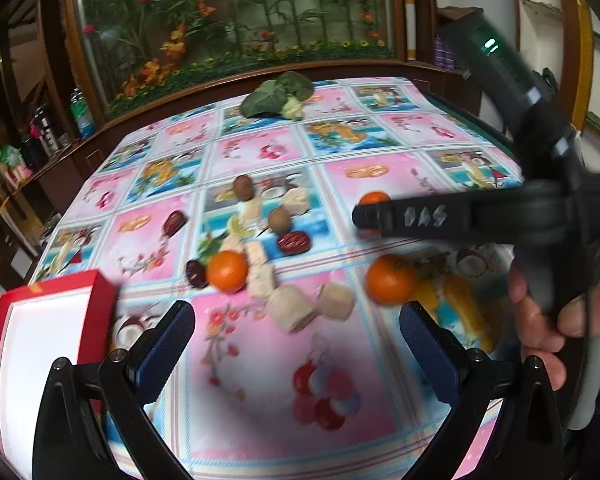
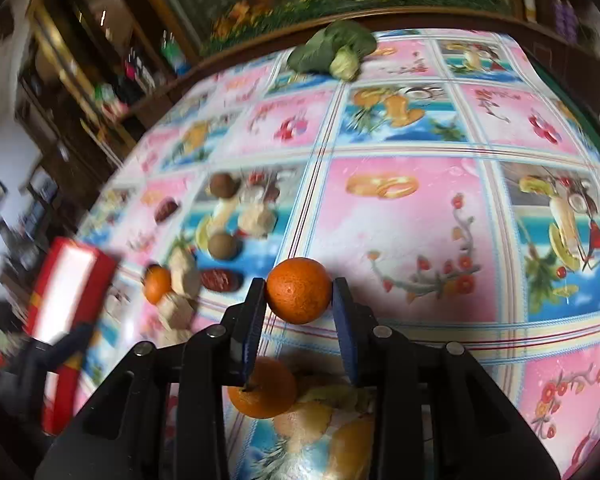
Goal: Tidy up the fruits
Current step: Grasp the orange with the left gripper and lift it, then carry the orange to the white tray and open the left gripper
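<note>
My right gripper (image 2: 299, 292) is shut on an orange (image 2: 298, 290), one blue pad on each side of it. A second orange (image 2: 262, 388) lies on the cloth under its fingers. A third orange (image 2: 157, 283) sits to the left among beige blocks. In the left wrist view my left gripper (image 1: 300, 340) is open and holds nothing, low over the patterned tablecloth (image 1: 260, 360). Two oranges (image 1: 227, 271) (image 1: 390, 280) lie just ahead of it. The right gripper (image 1: 364, 216) crosses from the right, hiding most of the held orange (image 1: 374, 199).
A red box (image 1: 40, 340) with a white inside stands at the left. Red dates (image 1: 293, 242), round brown fruits (image 1: 280, 219) and beige blocks (image 1: 290, 308) are scattered mid-table. Leafy greens (image 1: 280, 98) lie at the far edge. A hand (image 1: 540, 320) grips the right handle.
</note>
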`<state>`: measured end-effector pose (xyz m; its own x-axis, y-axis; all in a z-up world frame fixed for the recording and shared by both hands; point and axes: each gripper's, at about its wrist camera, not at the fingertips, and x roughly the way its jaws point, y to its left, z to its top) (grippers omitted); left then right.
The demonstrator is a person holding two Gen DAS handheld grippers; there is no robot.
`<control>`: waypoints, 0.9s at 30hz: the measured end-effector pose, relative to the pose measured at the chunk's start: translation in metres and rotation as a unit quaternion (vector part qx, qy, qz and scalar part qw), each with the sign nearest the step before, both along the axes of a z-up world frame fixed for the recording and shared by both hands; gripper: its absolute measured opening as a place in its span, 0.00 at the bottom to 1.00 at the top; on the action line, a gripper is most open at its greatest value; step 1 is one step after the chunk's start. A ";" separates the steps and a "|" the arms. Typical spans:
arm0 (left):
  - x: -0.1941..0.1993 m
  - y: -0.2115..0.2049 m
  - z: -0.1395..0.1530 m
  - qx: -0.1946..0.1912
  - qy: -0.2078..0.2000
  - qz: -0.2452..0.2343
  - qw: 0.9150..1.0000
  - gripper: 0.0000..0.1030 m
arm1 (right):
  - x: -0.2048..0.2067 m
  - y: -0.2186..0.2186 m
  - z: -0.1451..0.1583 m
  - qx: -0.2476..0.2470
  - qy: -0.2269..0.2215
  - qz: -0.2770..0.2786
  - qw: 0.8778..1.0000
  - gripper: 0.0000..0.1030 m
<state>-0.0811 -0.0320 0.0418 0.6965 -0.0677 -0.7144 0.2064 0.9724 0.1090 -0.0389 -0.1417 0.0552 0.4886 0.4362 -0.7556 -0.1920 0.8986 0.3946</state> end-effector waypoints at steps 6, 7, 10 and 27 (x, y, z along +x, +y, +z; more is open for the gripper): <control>0.018 -0.022 -0.002 -0.011 0.027 -0.038 0.999 0.99 | 0.001 -0.045 0.015 0.087 -0.015 -0.073 0.993 0.34; 0.020 -0.026 -0.002 -0.008 0.029 -0.044 0.999 0.99 | 0.000 -0.050 0.017 0.095 -0.017 -0.082 0.992 0.34; 0.024 -0.039 -0.008 0.005 0.037 -0.065 0.997 0.98 | -0.002 -0.064 0.022 0.114 -0.027 -0.106 0.987 0.34; 0.027 -0.045 -0.024 -0.020 0.070 -0.091 0.993 0.35 | -0.002 -0.061 0.022 0.109 -0.034 -0.099 0.989 0.34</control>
<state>-0.0537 -0.0766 0.0182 0.5648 -0.2139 -0.7971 0.3902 0.9202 0.0296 -0.0414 -0.2030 0.0770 0.6263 0.4766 -0.6169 -0.0537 0.8158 0.5758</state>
